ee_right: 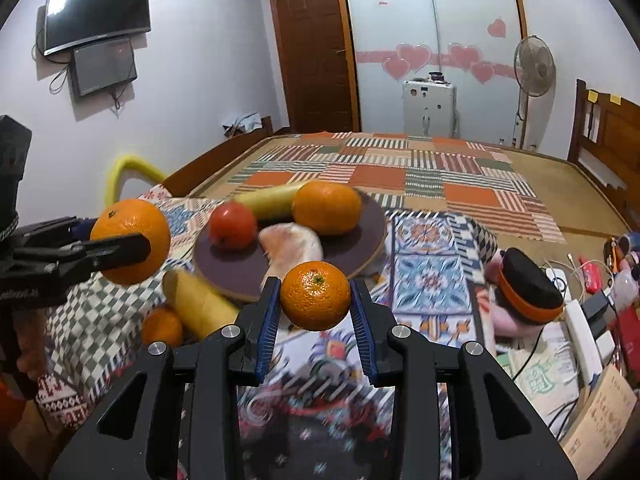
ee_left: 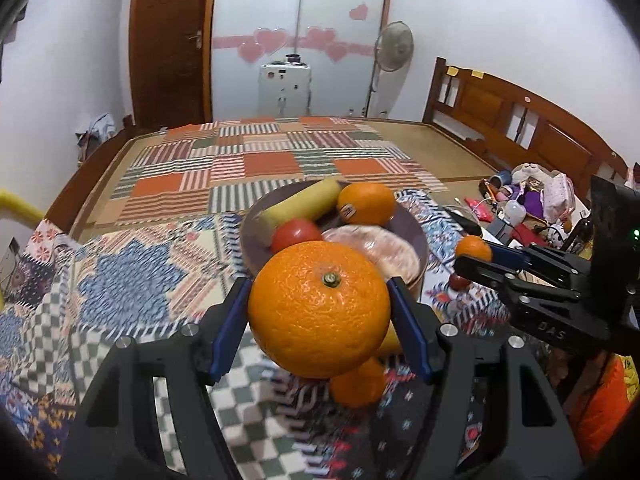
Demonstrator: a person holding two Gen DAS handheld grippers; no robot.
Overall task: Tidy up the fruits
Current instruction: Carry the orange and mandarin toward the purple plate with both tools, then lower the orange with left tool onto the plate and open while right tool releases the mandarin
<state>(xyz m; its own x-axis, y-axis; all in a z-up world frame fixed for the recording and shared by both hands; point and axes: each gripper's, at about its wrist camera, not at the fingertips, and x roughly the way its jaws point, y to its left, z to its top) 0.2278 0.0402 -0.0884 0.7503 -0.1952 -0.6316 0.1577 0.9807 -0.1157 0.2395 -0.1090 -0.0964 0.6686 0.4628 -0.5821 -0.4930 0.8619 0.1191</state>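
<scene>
My left gripper (ee_left: 319, 312) is shut on a large orange (ee_left: 318, 308) and holds it above the cloth, just in front of the brown plate (ee_left: 418, 236). My right gripper (ee_right: 315, 300) is shut on a small orange (ee_right: 315, 295) near the plate's front edge (ee_right: 366, 254). The plate holds a banana (ee_right: 270, 199), an orange (ee_right: 326, 208), a red tomato (ee_right: 233, 225) and a pale wrapped fruit (ee_right: 290, 247). A second banana (ee_right: 198, 304) and a small orange (ee_right: 162, 327) lie on the cloth beside the plate. The left gripper with its orange (ee_right: 130, 240) shows at the left of the right wrist view.
The fruit sits on patterned cloths over a bed (ee_left: 256, 156) with a wooden headboard (ee_left: 516, 116). Toys, cables and a power strip (ee_right: 580, 320) lie at the right. A black and orange cap (ee_right: 528, 286) rests to the right of the plate. A fan (ee_right: 534, 66) stands at the back.
</scene>
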